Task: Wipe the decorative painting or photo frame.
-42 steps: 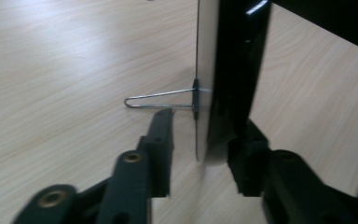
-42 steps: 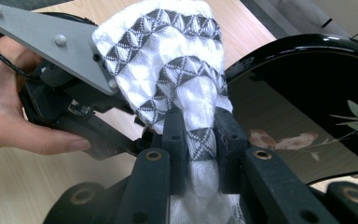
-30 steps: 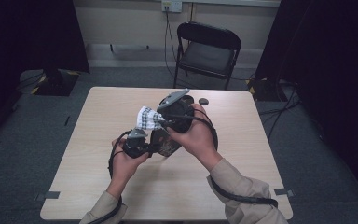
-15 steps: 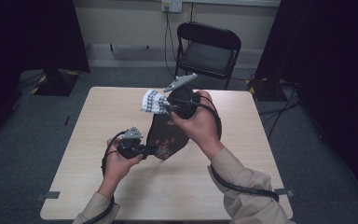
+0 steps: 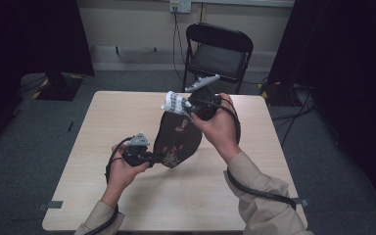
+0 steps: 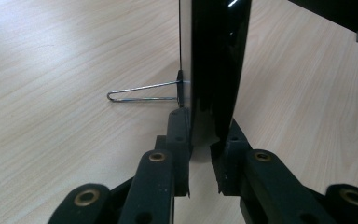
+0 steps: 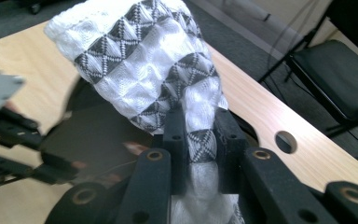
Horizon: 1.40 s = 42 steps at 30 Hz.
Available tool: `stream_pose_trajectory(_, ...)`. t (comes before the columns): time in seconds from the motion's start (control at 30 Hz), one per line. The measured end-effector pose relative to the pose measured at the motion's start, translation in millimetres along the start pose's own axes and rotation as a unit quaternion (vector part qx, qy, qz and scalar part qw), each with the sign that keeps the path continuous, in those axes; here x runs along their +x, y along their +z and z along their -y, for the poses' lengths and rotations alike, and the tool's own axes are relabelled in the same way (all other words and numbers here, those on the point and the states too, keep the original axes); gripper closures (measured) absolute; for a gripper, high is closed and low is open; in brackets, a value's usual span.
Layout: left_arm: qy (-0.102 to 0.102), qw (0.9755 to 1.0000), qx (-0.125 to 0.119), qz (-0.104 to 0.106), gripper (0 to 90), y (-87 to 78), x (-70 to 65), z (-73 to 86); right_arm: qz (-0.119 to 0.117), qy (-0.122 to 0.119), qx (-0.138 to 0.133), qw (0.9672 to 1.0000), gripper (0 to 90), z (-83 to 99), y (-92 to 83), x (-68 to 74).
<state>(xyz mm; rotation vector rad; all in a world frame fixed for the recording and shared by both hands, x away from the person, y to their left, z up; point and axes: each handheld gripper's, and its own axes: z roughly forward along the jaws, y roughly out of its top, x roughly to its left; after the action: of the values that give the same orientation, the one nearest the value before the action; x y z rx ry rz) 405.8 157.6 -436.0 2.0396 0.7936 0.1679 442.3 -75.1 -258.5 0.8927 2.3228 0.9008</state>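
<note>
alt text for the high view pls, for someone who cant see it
A person at a wooden table holds a dark oval plate tilted on edge with the left gripper, while the right gripper presses a white patterned cloth against the plate's top rim. A black folding chair stands behind.

In the left gripper view, the black plate is cut off at the 12 o'clock edge. In the right gripper view, the patterned cloth hides most of that plate; the left gripper at 9 o'clock is blurred and cropped. The plate's floral motif is too small to identify in the high view.
</note>
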Motion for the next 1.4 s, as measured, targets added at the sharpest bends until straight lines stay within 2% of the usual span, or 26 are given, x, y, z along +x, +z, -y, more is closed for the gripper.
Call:
stream_pose_trajectory(0.13, 0.004, 1.0, 0.003, 0.003, 78.8, -0.9, 0.1, 0.2, 0.008, 0.02, 0.005, 0.9998, 78.6, 7.4, 4.4, -9.5)
stream_pose_trajectory(0.23, 0.005, 1.0, 0.005, 0.003, 78.8, -1.2, -0.2, 0.1, 0.014, 0.025, 0.007, 0.9996, 78.6, 10.9, 6.0, -12.5)
stream_pose_trajectory(0.97, 0.014, 0.9998, 0.008, 0.008, 78.8, -3.8, 2.2, 1.0, 0.056, 0.042, 0.029, 0.9971, 78.8, 33.7, 27.7, -33.9)
stream_pose_trajectory(1.4, 0.015, 0.9998, 0.008, 0.008, 78.8, -3.9, 1.9, 1.4, 0.066, 0.056, 0.035, 0.9956, 78.9, 47.4, 33.7, -41.2)
